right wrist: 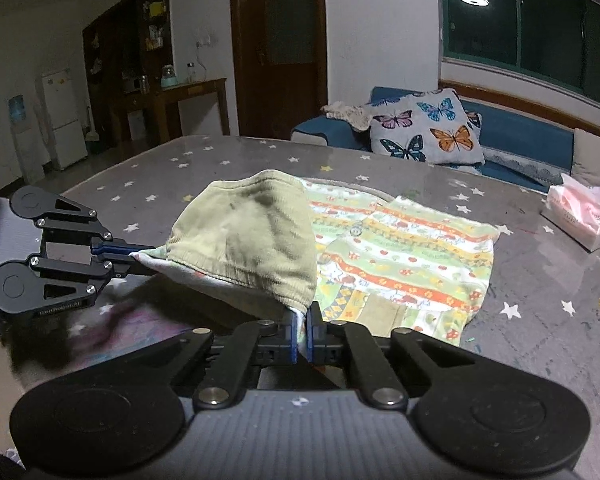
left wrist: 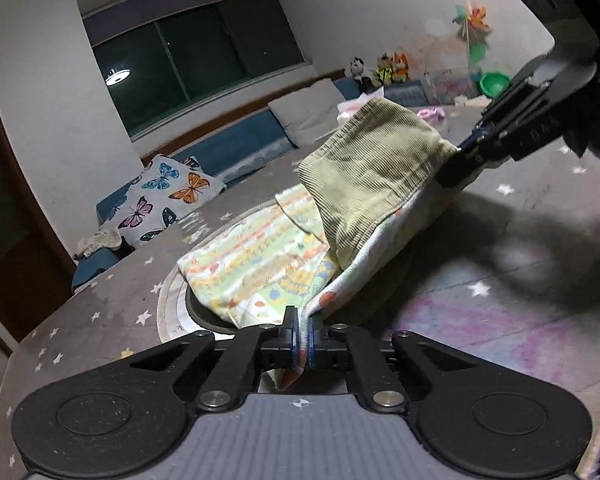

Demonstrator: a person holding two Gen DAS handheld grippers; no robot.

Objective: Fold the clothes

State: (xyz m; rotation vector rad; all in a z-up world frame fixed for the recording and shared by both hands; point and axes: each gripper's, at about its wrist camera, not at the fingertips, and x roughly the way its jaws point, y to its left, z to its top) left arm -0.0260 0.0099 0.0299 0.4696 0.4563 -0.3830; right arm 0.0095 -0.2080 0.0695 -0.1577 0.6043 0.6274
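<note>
Between your left gripper's (left wrist: 302, 334) closed fingers sits a pinched corner of the patterned garment (left wrist: 260, 256); your right gripper (right wrist: 302, 334) is likewise clamped on the opposite corner. You hold the hem raised off the star-print table (right wrist: 540, 312), olive corduroy side (right wrist: 244, 232) draped over, while the far half lies flat. Only your right view shows that flat striped front and the tissue pack (right wrist: 580, 216); only your left shows the toys (left wrist: 388, 68) on the far sofa.
</note>
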